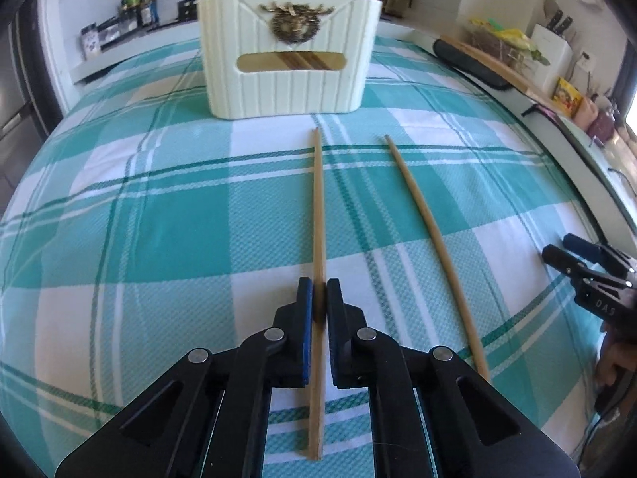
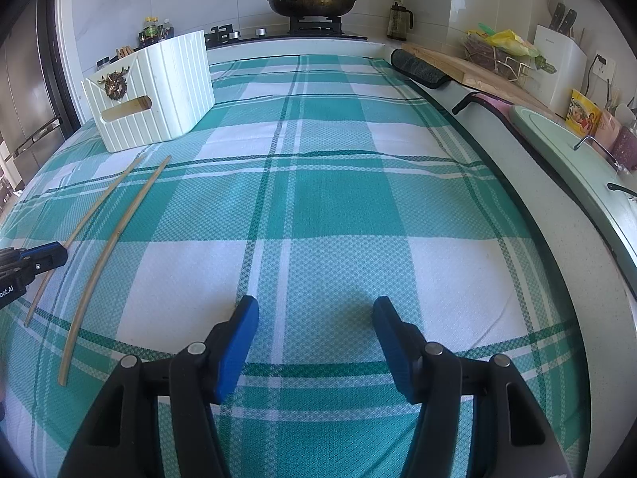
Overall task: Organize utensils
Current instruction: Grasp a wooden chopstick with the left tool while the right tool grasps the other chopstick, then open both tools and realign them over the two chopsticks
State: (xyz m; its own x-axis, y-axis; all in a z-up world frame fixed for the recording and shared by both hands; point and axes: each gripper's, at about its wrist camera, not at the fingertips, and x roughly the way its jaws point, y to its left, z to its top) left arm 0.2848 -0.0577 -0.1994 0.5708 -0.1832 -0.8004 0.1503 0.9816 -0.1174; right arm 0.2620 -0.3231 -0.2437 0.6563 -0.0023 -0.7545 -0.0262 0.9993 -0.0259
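Two wooden chopsticks lie on the teal plaid cloth [image 1: 159,239]. My left gripper [image 1: 319,292] is shut on the left chopstick [image 1: 317,207], pinching it near its middle, low on the cloth. The second chopstick [image 1: 430,247] lies free just to its right; it also shows in the right wrist view [image 2: 115,255]. A cream utensil box [image 1: 288,53] with a deer emblem stands ahead and holds more chopsticks. My right gripper [image 2: 314,314] is open and empty above the cloth, to the right of both chopsticks; it shows at the right edge in the left wrist view [image 1: 573,255].
A stove with a lidded pan [image 2: 312,2] stands at the back. A cutting board [image 2: 469,69], a knife block [image 2: 557,63] and a sink edge [image 2: 577,167] line the right side. Bottles [image 2: 153,32] stand behind the box.
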